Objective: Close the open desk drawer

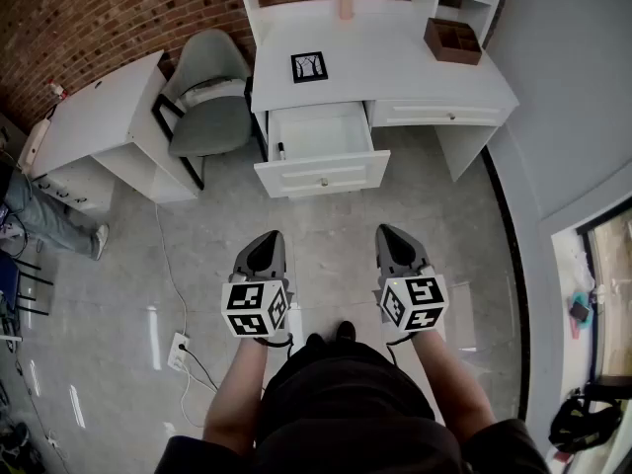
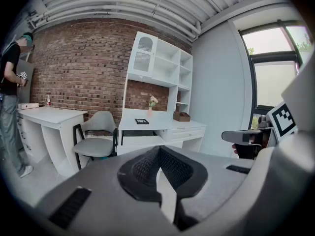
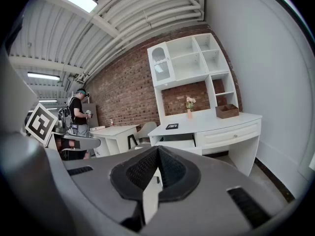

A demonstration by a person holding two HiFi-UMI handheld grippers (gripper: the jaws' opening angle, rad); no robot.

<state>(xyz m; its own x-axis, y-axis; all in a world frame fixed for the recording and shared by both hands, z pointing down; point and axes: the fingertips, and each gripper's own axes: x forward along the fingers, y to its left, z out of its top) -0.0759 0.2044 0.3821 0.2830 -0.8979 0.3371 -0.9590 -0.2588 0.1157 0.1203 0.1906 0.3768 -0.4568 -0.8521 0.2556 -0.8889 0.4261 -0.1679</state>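
Observation:
The white desk (image 1: pixel 395 62) stands ahead against the brick wall. Its left drawer (image 1: pixel 318 156) is pulled out, with a small dark item at the drawer's left inner edge. The same drawer shows far off in the left gripper view (image 2: pixel 140 140) and the right gripper view (image 3: pixel 179 144). My left gripper (image 1: pixel 265 250) and right gripper (image 1: pixel 393 240) hang side by side over the floor, well short of the drawer front. Both are shut with nothing held, the pads meeting at the tips (image 2: pixel 158 154) (image 3: pixel 157 154).
A grey chair (image 1: pixel 209 97) stands left of the desk, beside a second white desk (image 1: pixel 104 117). On the desk top are a picture frame (image 1: pixel 309 66), a brown box (image 1: pixel 452 39) and a vase (image 1: pixel 346 3). A cable and socket (image 1: pixel 179 349) lie on the floor. A person (image 1: pixel 39 215) stands far left.

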